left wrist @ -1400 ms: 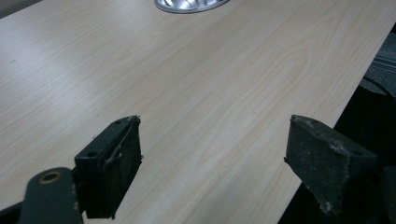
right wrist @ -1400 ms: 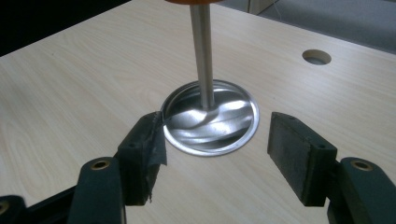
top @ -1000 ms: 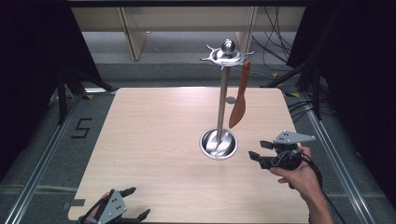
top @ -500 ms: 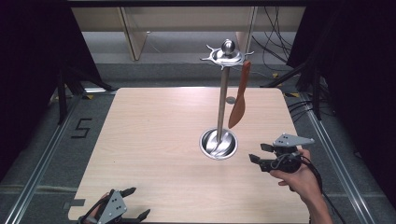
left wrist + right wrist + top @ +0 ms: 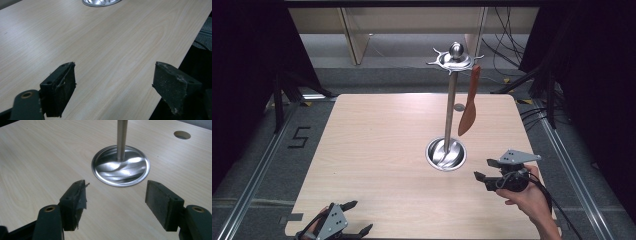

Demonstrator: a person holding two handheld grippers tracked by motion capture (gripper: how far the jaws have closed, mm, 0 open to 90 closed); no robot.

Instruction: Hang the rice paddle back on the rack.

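Little has shifted over the last second: the right gripper (image 5: 492, 170) has eased slightly lower and toward the person, drawing a touch away from the stand's base (image 5: 445, 154), while the left gripper (image 5: 353, 217) sits as it did at the near edge of the table (image 5: 377, 145). Both pairs of jaws are spread wide with nothing between them; in the right gripper view only bare wood lies between the right gripper (image 5: 115, 197) pads, and the steel base (image 5: 120, 166) with its upright pole (image 5: 121, 137) stands just ahead of the jaws, near but apart. The wooden spatula (image 5: 468, 102) hangs from a hook of the crown at the stand's top (image 5: 455, 56), above and beyond the right gripper, blade down and clear of the table, a little to the side of the pole away from the left gripper. From the left gripper (image 5: 113, 82) the base rim (image 5: 101, 2) shows far ahead, well apart. That small retreat with empty, open jaws suggests the hanging is already done and the hand is letting go of the job, or else pausing before a fresh approach; which one cannot be told. If the spatula is next to be taken, the right gripper would need to rise well above its present height to reach the handle.
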